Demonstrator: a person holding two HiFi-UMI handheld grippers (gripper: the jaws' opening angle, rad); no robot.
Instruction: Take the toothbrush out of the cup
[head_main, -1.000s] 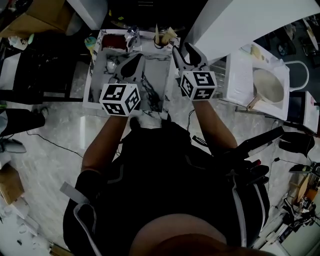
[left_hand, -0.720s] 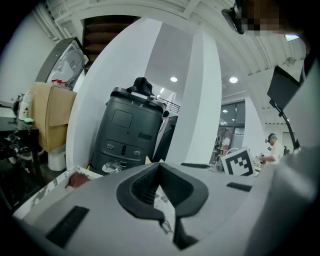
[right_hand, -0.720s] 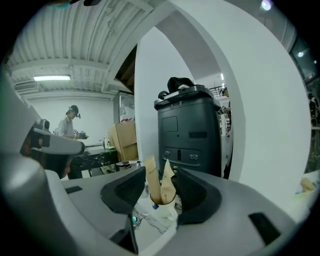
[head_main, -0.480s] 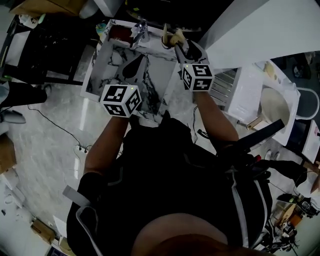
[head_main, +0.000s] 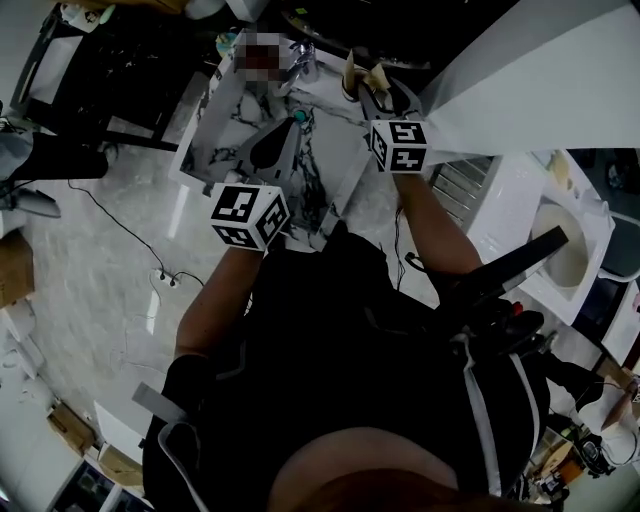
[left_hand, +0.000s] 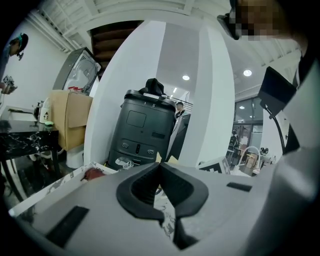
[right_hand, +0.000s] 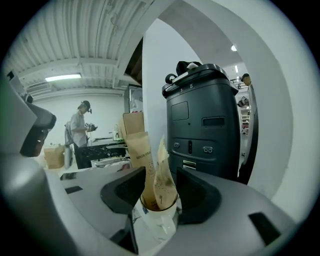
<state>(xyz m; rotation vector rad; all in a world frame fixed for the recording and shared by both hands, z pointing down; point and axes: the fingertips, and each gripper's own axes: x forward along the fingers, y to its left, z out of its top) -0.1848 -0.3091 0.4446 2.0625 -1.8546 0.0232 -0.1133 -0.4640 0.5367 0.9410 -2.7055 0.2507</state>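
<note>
A white cup (right_hand: 161, 216) stands at the back of the marble-patterned counter (head_main: 232, 115). Two paper-wrapped toothbrushes, a brown packet (right_hand: 145, 165) and a paler one (right_hand: 165, 177), stick up out of it. My right gripper (right_hand: 161, 192) has just been opening and is open; the packets stand between its pads, which do not press them. In the head view the cup (head_main: 352, 86) lies just ahead of that right gripper (head_main: 378, 98). My left gripper (left_hand: 160, 166) is shut on nothing and hovers over the basin (head_main: 285, 140).
A chrome faucet (head_main: 300, 66) stands left of the cup. A dark grey machine (right_hand: 206, 122) and a white column rise behind the counter. A person (right_hand: 80, 131) stands far back at a table. A white fixture (head_main: 560, 245) sits to the right.
My right gripper has come forward and down to the cup, so the packets now stand between its jaws. The left gripper has stayed over the basin.
</note>
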